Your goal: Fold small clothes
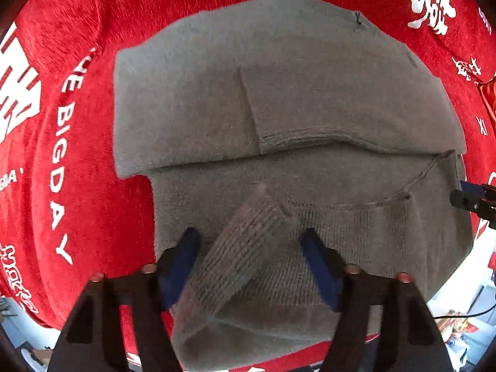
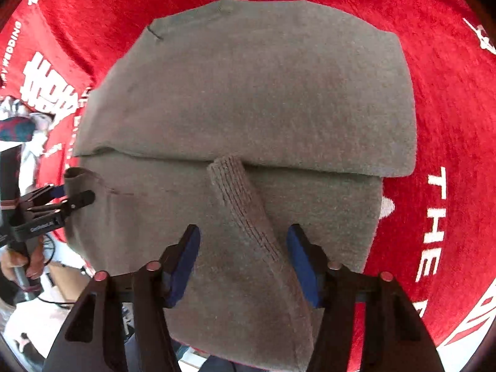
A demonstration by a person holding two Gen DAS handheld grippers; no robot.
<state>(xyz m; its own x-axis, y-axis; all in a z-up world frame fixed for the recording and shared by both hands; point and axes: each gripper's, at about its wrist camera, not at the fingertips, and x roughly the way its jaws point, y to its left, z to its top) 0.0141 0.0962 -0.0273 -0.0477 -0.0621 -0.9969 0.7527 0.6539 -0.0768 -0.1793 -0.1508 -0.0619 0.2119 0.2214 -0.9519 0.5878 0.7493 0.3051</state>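
A grey knitted sweater (image 1: 279, 93) lies on the red cloth, its far part folded over the near part; it also shows in the right wrist view (image 2: 248, 99). In the left wrist view my left gripper (image 1: 251, 241) is open, its blue pads either side of a raised ribbed fold (image 1: 248, 235) at the near edge. In the right wrist view my right gripper (image 2: 243, 238) is open around a ribbed cuff ridge (image 2: 238, 198). The left gripper (image 2: 74, 197) shows at the sweater's left corner. The right gripper (image 1: 465, 193) shows at the right edge.
A red plush cloth with white lettering (image 1: 62, 142) covers the table, also seen in the right wrist view (image 2: 440, 204). The table's near edge runs just below the sweater. Beyond it are floor clutter and cables (image 1: 458, 325). A person's hand (image 2: 21, 263) holds the left gripper's handle.
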